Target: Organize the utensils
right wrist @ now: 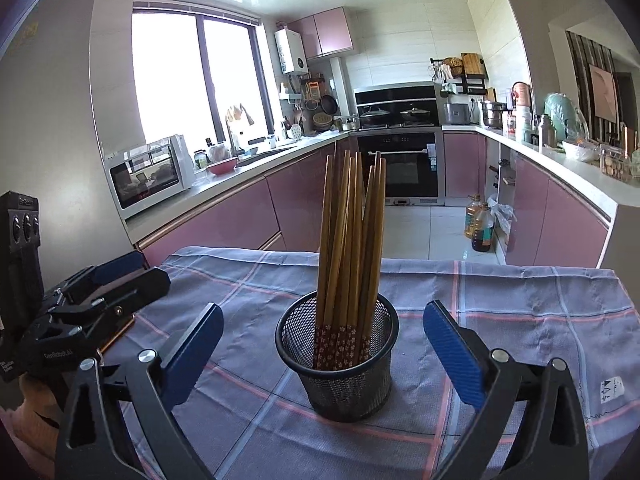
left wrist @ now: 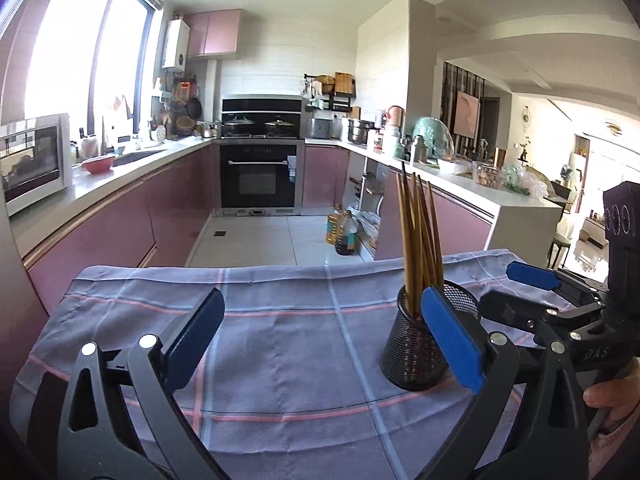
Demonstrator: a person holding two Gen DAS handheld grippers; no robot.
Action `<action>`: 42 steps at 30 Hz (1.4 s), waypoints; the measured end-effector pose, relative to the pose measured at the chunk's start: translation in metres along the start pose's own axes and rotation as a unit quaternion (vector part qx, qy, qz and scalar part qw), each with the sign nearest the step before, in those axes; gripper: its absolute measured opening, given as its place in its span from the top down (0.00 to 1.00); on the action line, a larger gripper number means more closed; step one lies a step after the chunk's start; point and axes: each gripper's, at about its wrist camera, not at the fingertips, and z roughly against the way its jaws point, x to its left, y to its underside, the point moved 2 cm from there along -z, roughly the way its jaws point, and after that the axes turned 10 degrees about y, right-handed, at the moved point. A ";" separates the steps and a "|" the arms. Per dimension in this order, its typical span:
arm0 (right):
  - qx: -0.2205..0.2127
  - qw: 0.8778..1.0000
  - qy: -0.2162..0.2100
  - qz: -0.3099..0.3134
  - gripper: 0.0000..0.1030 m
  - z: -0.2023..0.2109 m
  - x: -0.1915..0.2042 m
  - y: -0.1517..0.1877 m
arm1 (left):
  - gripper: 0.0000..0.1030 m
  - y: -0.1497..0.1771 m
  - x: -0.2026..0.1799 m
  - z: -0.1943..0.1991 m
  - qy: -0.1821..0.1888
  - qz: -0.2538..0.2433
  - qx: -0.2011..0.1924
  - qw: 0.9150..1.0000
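Note:
A black mesh cup (right wrist: 340, 384) stands upright on a blue-grey checked cloth (right wrist: 520, 320). Several wooden chopsticks (right wrist: 352, 232) with red flowered ends stand in it. My right gripper (right wrist: 326, 340) is open. The cup sits centred just ahead of its blue pads (right wrist: 452, 344), which do not touch it. In the left wrist view my left gripper (left wrist: 324, 336) is open over the bare cloth (left wrist: 280, 320). The cup (left wrist: 412, 356) and chopsticks (left wrist: 420, 240) are partly behind its right finger (left wrist: 452, 340). Each gripper shows in the other's view: the right one (left wrist: 520, 292), the left one (right wrist: 132, 274).
The cloth's far edge drops to a tiled kitchen floor with oil bottles (right wrist: 480, 224). Pink cabinets line both sides, with an oven (left wrist: 260, 176) at the back. A white microwave (right wrist: 148, 176) sits on the left counter. A person's hand (left wrist: 612, 392) holds the right gripper's handle.

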 end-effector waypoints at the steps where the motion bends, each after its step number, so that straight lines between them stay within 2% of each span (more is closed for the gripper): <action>1: -0.004 1.000 0.005 -0.001 0.06 0.002 0.002 0.002 | 0.06 0.000 0.001 0.005 -0.007 0.001 -0.005 1.000; 7: -0.037 0.999 0.034 0.005 0.06 0.018 0.013 0.012 | 0.06 0.010 0.009 0.033 -0.040 0.014 -0.025 0.999; 14: -0.072 0.995 0.071 0.010 0.06 0.040 0.018 0.016 | 0.06 0.018 0.012 0.054 -0.056 0.018 -0.033 0.998; 42: -0.089 0.988 0.125 0.000 0.06 0.056 0.026 0.025 | 0.06 0.028 -0.005 0.066 -0.050 0.015 -0.026 0.998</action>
